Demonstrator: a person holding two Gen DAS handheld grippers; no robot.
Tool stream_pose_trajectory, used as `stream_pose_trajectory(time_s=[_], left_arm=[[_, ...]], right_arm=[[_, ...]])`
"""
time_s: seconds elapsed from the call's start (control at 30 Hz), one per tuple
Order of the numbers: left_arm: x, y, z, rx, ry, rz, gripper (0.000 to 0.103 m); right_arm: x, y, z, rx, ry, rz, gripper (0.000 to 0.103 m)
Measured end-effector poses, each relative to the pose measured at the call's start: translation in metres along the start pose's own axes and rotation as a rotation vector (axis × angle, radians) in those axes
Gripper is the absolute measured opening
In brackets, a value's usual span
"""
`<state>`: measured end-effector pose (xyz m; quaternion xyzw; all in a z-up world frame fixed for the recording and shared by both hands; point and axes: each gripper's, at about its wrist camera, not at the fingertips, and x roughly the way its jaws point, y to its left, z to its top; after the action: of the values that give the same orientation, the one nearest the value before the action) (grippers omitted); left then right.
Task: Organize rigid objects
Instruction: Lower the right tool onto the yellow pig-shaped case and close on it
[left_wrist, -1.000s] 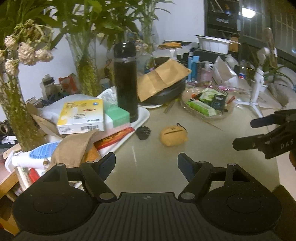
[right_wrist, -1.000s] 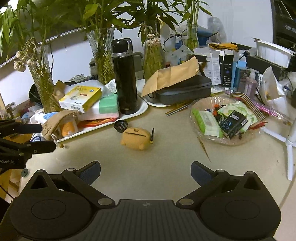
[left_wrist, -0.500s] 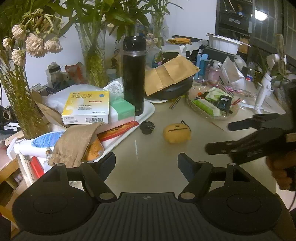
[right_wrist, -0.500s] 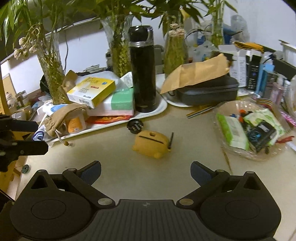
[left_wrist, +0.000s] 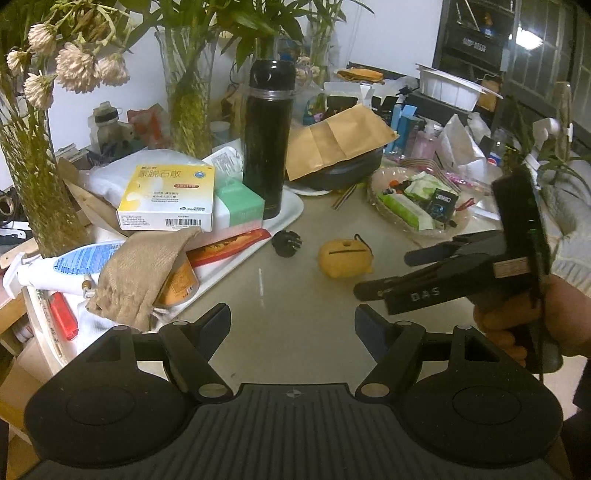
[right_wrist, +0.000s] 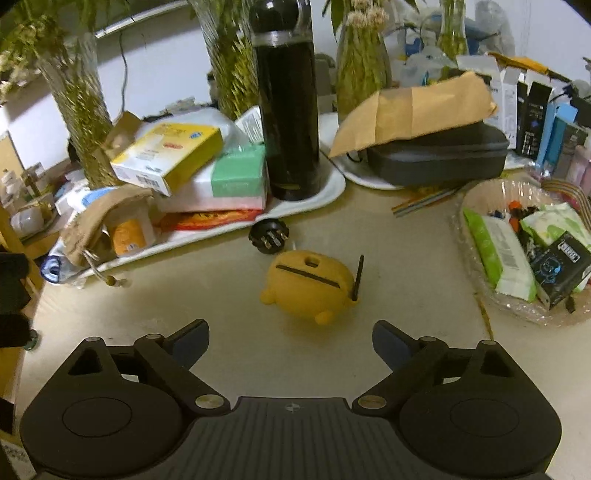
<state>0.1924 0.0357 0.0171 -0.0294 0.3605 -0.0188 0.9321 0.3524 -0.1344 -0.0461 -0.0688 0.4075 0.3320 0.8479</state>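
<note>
Cluttered tabletop (right_wrist: 406, 258), vases + tray at back. Step looks like approach: right hand-held gripper (right_wrist: 290, 341) spread wide, empty, just short of yellow case (right_wrist: 308, 286) beside black plug (right_wrist: 269, 236). Left hand-held gripper (left_wrist: 292, 320) also released, idle. Next: advance, straddle case, close.

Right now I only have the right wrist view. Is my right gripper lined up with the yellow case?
Observer: In the left wrist view, the right gripper points at the yellow case, with its tips short of it and not touching.
Operator: And the left gripper?
Observer: The left gripper is open and holds nothing.
Operator: Anything I'm missing on the left?
Observer: A small red item lies beside the white spray bottle.
</note>
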Motion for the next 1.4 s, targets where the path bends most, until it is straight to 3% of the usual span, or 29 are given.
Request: stream_pose_trajectory(time_s=[0.3,0.8,1.4], left_arm=[[-0.001,0.010,0.002,-0.071,0.014,-0.012,0.074],[0.007,0.008,0.003,-0.070,0.048,-0.008,0.074],[0.011,0.003,0.002,-0.053,0.077,-0.021,0.074]], right_arm=[[0.021,-0.007,0.000,0.039,0.043,-0.007,0.096],[0.058,-0.002,0.009,0.027,0.024,0.025,0.096],[0.066,0.001,0.015,-0.040,-0.077,-0.097,0.093]])
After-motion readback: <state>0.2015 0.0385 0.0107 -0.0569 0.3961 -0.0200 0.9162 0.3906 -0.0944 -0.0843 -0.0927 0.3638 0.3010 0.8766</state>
